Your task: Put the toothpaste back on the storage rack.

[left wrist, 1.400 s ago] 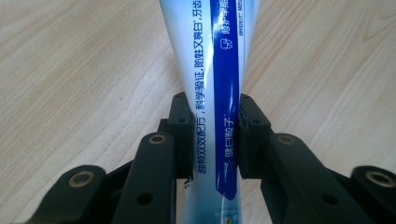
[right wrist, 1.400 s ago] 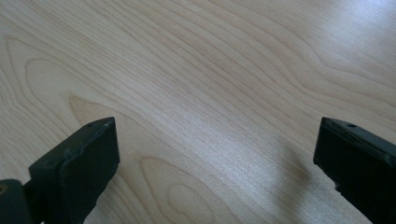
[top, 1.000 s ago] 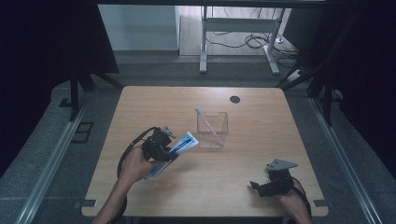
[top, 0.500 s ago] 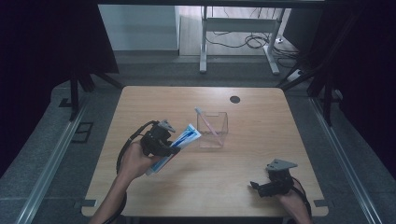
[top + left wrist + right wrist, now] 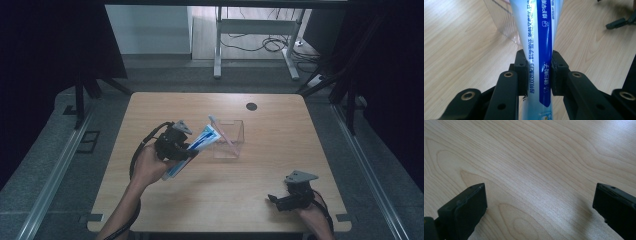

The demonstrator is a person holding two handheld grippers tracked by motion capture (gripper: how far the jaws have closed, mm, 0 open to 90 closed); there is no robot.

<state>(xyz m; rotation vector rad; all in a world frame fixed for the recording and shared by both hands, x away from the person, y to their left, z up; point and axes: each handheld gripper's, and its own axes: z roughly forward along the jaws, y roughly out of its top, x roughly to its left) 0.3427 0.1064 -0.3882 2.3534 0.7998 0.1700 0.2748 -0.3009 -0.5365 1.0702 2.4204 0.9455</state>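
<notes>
High view had the wooden table [image 5: 150, 210] taking up most of the shot, pale grain, with a small dark round spot [image 5: 251, 106] near its far edge. Next biggest was the clear plastic box [image 5: 228, 139] sitting about mid-table, with a thin pink stick [image 5: 223, 133] leaning out of it at a slant. Left gripper [image 5: 189, 148] was lifted off the table just beside that box, jaws pinching a blue and white toothpaste tube [image 5: 191, 150] around its middle, the tube tilted so its upper end pointed at the box and reached its near-left rim. Left gripper view made the grip pretty obvious: both black pads were squeezed flat against the tube's sides, and the box's clear wall sat right behind it. Right gripper [image 5: 276, 200] was way off by the near-right corner, resting low on the table, jaws spread wide with nothing but bare wood between them in the right gripper view.
</notes>
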